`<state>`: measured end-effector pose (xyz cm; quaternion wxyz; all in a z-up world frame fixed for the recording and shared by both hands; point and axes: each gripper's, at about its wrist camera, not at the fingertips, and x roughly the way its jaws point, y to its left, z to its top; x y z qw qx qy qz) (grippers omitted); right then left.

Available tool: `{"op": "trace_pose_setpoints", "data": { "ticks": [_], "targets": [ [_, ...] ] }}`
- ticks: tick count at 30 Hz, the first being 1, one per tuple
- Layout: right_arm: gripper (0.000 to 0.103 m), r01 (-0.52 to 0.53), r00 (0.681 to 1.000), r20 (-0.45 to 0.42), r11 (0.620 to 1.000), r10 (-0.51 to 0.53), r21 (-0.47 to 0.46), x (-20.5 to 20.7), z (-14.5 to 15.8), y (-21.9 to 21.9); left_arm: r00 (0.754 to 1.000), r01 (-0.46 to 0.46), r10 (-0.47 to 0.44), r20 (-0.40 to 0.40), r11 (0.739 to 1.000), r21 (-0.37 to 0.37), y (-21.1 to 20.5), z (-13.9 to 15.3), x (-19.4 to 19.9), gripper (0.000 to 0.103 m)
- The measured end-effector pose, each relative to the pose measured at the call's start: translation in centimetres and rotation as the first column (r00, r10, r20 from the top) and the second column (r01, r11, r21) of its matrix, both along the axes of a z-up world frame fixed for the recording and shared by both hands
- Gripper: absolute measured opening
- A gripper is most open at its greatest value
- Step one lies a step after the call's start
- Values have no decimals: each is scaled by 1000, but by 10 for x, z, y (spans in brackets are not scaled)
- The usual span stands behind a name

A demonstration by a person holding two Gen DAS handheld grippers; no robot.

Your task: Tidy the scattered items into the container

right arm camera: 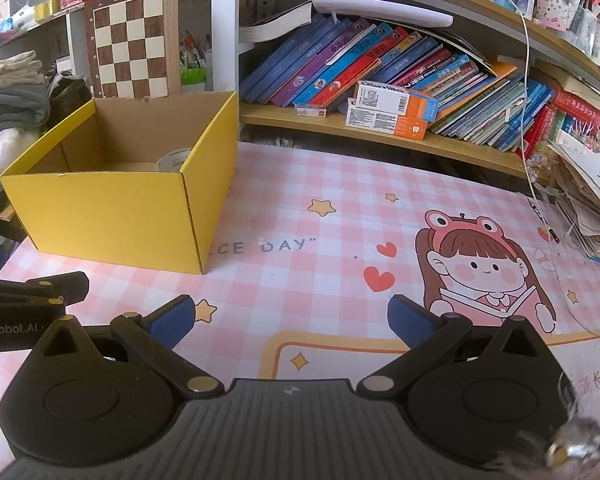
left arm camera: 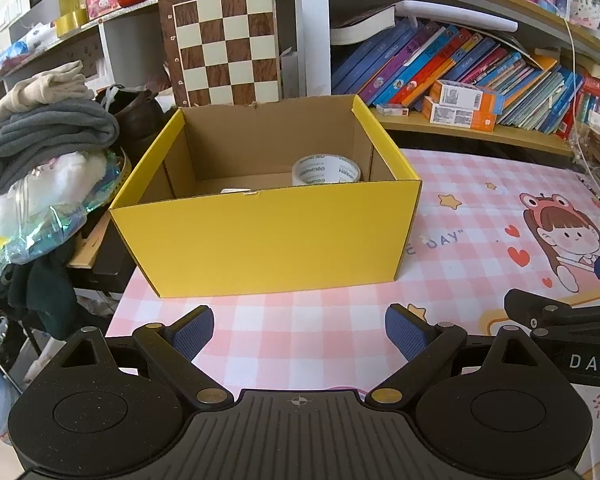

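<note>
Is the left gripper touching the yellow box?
Apart. The left wrist view shows the left gripper open and empty, with a strip of pink checked mat between its fingertips and the yellow box.

A child's study corner at home: leaning picture books [right arm camera: 380,64] on a wooden shelf [right arm camera: 380,136], chessboard [left arm camera: 226,44], cartoon-girl table mat [right arm camera: 480,264], folded clothes [left arm camera: 48,128].

You've got a yellow cardboard box [left arm camera: 268,236], open top, brown inside, sitting upright on the pink checked mat [left arm camera: 340,312] at its far left corner. Inside the box, a roll of clear tape [left arm camera: 326,169] with blue print lies flat on the floor, tucked into the back right corner against the wall. You also see a small white item [left arm camera: 236,191] just behind the box's near wall, mostly hidden, can't tell what it is.
</note>
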<state>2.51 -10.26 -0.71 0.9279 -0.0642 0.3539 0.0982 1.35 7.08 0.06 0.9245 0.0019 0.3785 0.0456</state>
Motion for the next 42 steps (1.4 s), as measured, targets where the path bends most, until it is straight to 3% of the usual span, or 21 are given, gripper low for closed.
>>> {"op": "trace_pose_setpoints", "data": {
  "ticks": [4,42],
  "targets": [
    [103,1,1000,1,1000,-1,-1,-1,0,0,1000,-6,6,6,1000,-4,1,1,-1,101],
    [103,1,1000,5,1000,-1,-5,-5,2,4,1000,-20,20,3,1000,-15,5,2,-4,101]
  ]
}}
